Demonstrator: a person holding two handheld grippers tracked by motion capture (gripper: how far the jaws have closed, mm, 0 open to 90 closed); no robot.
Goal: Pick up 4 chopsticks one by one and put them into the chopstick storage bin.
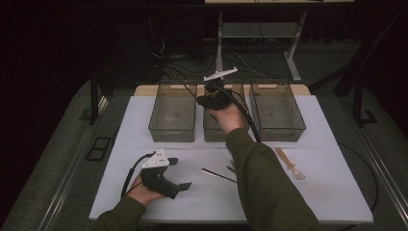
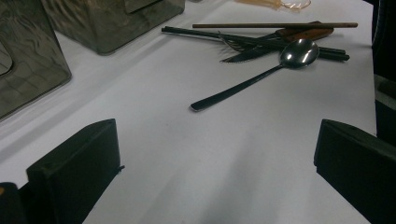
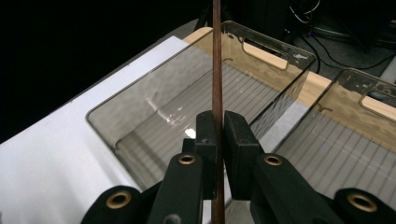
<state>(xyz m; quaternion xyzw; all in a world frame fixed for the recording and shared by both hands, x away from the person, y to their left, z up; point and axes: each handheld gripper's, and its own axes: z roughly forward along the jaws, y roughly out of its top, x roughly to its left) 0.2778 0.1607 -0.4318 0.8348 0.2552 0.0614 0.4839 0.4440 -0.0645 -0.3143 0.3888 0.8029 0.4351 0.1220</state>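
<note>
It looks like a lab: a white counter [image 1: 144, 120] under a fixed camera, dark surroundings, loose cables [image 1: 163, 57] on the floor behind, and a metal stand [image 1: 291, 62] at the far side.

Tabletop [image 1: 144, 120] under a white cover. Metal spoon [image 2: 261, 74] lies bowl-up on it, beside a crossed pile: fork [image 2: 233, 43], wood-handled knife [image 2: 280, 39], black chopsticks [image 2: 201, 33], one brown chopstick [image 2: 261, 25]. Pale plastic spoon [image 1: 290, 163] well apart, on the right.
</note>
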